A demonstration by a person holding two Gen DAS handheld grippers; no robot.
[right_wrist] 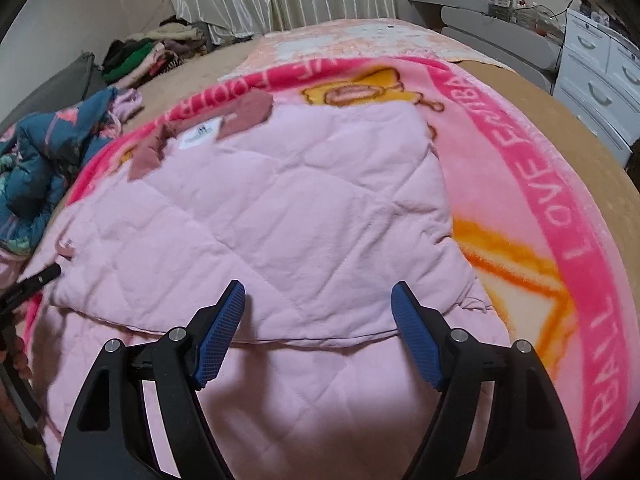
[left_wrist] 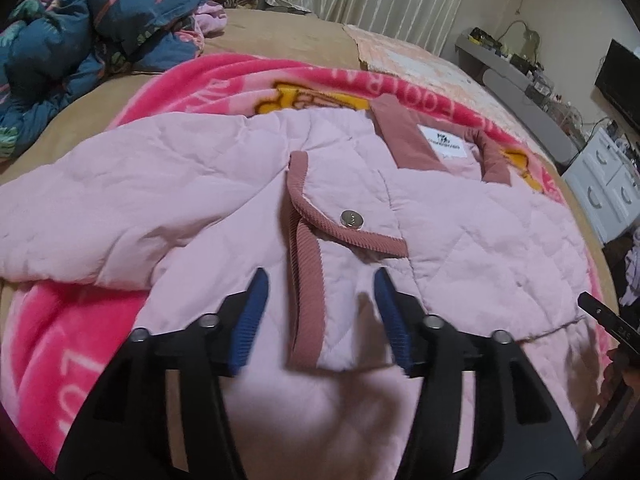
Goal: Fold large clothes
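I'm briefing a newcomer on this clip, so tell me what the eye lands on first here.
A pale pink quilted jacket fills the middle, spread on a hot pink lettered blanket over the bed. Its dusty rose ribbed cuff with a metal snap lies folded across the front, just ahead of the open left claw. The right claw, also open, hovers over the jacket's folded side, and a crumpled teal floral quilt sits far left.

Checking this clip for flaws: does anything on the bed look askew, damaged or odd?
Nothing damaged. The pink jacket lies half folded on the blanket, one sleeve still spread sideways and the collar rumpled. A quilt sits bunched at the far edge. Both grippers hover open, holding nothing.
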